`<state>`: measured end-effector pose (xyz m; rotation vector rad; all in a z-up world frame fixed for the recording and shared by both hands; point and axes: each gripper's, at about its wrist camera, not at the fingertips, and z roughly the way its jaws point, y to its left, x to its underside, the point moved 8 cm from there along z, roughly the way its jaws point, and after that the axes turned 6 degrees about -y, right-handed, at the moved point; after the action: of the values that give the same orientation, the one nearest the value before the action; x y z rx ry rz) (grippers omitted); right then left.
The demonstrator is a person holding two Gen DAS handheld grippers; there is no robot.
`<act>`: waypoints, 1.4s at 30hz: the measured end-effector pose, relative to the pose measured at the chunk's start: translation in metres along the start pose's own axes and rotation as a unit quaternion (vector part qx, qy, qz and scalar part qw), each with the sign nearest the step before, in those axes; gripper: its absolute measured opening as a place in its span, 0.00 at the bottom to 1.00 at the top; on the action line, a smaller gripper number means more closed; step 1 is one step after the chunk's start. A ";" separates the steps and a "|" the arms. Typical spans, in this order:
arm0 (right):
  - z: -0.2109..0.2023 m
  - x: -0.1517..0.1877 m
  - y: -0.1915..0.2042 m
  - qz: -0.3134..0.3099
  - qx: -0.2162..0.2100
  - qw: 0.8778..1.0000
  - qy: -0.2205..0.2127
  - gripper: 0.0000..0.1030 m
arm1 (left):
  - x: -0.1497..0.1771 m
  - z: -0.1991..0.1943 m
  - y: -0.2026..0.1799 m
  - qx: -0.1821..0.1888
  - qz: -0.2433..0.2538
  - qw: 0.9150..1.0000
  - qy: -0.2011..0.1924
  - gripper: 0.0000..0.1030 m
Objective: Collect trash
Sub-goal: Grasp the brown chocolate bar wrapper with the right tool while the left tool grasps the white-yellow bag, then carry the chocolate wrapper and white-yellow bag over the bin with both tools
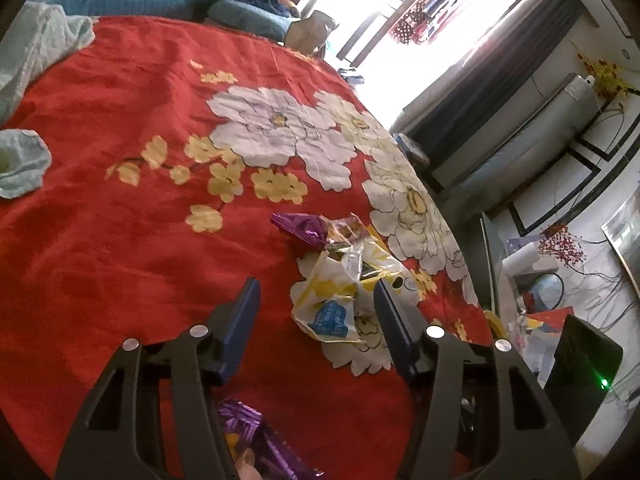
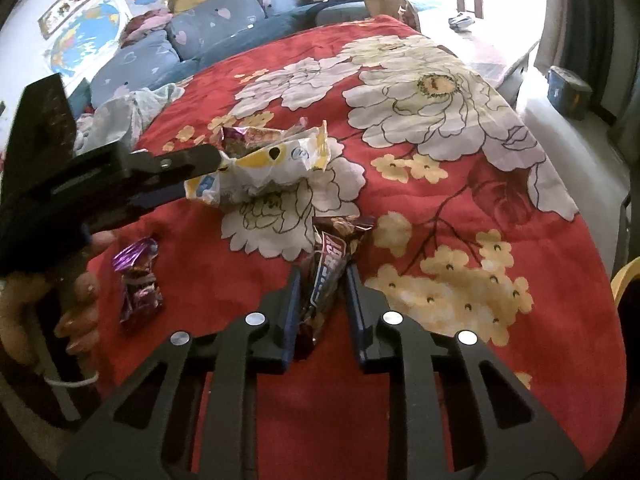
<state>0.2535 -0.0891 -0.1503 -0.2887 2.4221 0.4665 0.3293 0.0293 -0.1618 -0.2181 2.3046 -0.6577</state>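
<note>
A: Right gripper (image 2: 322, 280)?
B: Clenched on a brown wrapper (image 2: 332, 258), low on the red cloth (image 2: 560, 320).
A: Left gripper (image 1: 316, 304)?
B: Half spread around a white-yellow bag (image 1: 340, 292), pads not pressing it. A purple wrapper (image 2: 138, 280) lies at 9 o'clock from the brown one; the left view adds another purple wrapper (image 1: 300, 228) at 12 o'clock.

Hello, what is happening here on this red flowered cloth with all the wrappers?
A person is collecting snack wrappers from a red flowered cloth with two hand-held grippers. The right gripper is shut on a brown snack-bar wrapper. The left gripper is open, its fingers on either side of a crumpled white and yellow bag. A purple wrapper lies loose on the cloth near the left hand.
</note>
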 end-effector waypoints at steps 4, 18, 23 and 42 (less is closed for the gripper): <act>-0.007 0.005 -0.002 0.002 -0.002 1.000 0.001 0.14 | 0.009 0.009 -0.006 0.003 0.003 1.000 0.019 0.33; -0.032 0.006 -0.013 0.011 0.000 1.000 -0.018 0.11 | 0.009 -0.019 -0.038 0.016 0.058 0.998 -0.017 0.28; -0.040 0.003 -0.016 0.014 -0.001 1.000 -0.027 0.10 | 0.004 -0.033 -0.046 0.016 0.069 0.997 -0.033 0.28; -0.092 -0.016 -0.072 0.052 0.043 0.994 -0.080 0.10 | 0.004 -0.060 -0.095 0.047 0.107 0.991 -0.059 0.28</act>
<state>0.2371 -0.1901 -0.0919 -0.0845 2.2998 0.4136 0.2827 -0.0296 -0.0786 0.0332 2.1413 -0.6253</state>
